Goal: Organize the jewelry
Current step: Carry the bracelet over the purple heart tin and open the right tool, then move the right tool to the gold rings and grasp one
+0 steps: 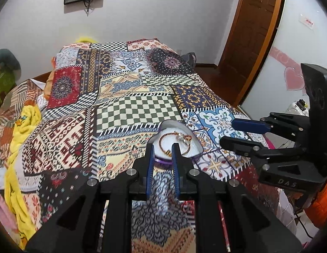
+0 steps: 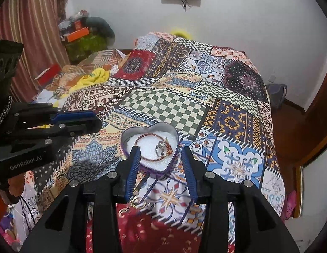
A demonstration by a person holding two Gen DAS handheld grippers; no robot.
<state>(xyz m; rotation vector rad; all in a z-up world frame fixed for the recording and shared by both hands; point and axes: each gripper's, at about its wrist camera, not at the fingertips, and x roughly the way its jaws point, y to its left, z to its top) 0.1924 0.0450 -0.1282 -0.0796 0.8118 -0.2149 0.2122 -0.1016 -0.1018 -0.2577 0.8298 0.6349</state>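
Patchwork-quilted bed (image 2: 167,105) is topped by heart-shaped tin box (image 2: 149,131) with braided bangle (image 2: 142,147); left tongs (image 1: 162,158) narrowly parted, right tongs (image 2: 160,158) wider, both empty.

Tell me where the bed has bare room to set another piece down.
Free: the green checkered patch beyond the heart-shaped box, and the blue floral patch to its right. Crowded: the far-left side, with yellow cloth and a red box.
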